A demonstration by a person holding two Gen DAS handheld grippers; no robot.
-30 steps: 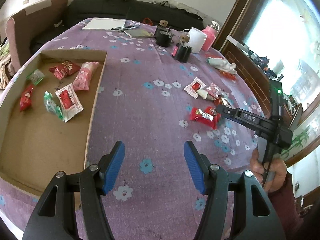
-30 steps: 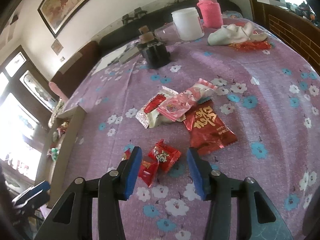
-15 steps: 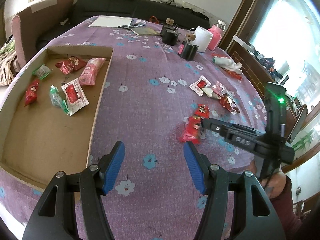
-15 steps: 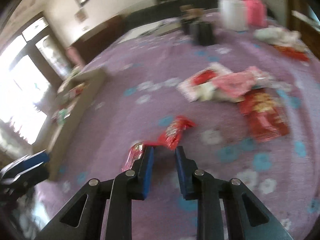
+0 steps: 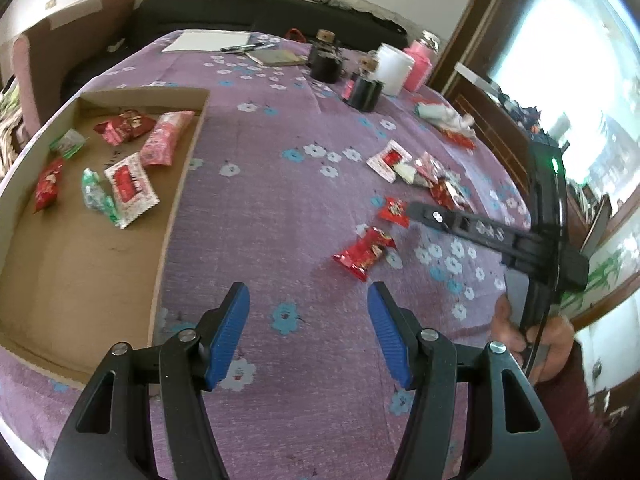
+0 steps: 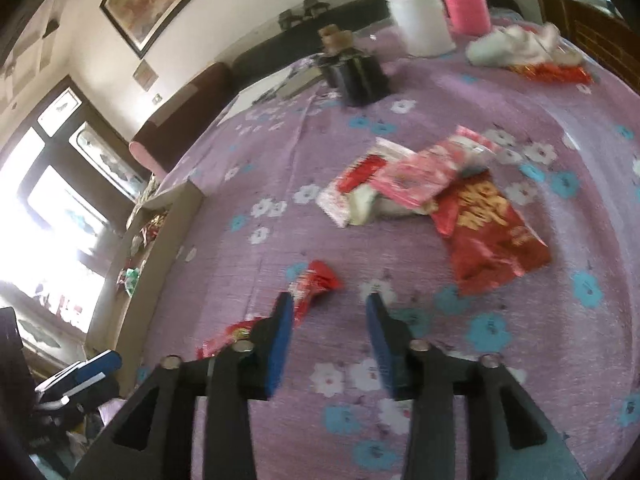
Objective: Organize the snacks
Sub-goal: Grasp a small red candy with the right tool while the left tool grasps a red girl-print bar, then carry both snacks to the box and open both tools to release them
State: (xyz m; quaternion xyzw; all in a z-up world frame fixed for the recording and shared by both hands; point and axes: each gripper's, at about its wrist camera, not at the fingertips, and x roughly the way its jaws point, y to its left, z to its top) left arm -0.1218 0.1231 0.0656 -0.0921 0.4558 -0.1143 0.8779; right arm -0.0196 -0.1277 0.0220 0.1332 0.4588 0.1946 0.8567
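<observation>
A cardboard tray point(image 5: 176, 216) on the left of the purple flowered table holds several snack packets. A red snack packet point(image 5: 365, 253) lies loose on the cloth ahead of my open, empty left gripper point(image 5: 308, 334). A small red packet point(image 5: 394, 211) lies beyond it, by the tip of the right gripper point(image 5: 416, 210). In the right wrist view my right gripper point(image 6: 328, 336) is open and empty, and a red packet point(image 6: 310, 284) lies just outside its left finger. A pile of packets point(image 6: 420, 184) with a big red bag point(image 6: 492, 232) lies farther back.
Black jars point(image 5: 362, 92), a white tub point(image 5: 394, 68) and a pink bottle point(image 5: 418, 64) stand at the far side. A white cloth point(image 6: 516, 44) lies at the far right. Papers and pens point(image 5: 212, 42) lie at the far edge.
My right gripper was shut on the red packet half a second ago; it has opened and the packet now lies on the cloth nearer the left gripper. The left gripper stayed open.
</observation>
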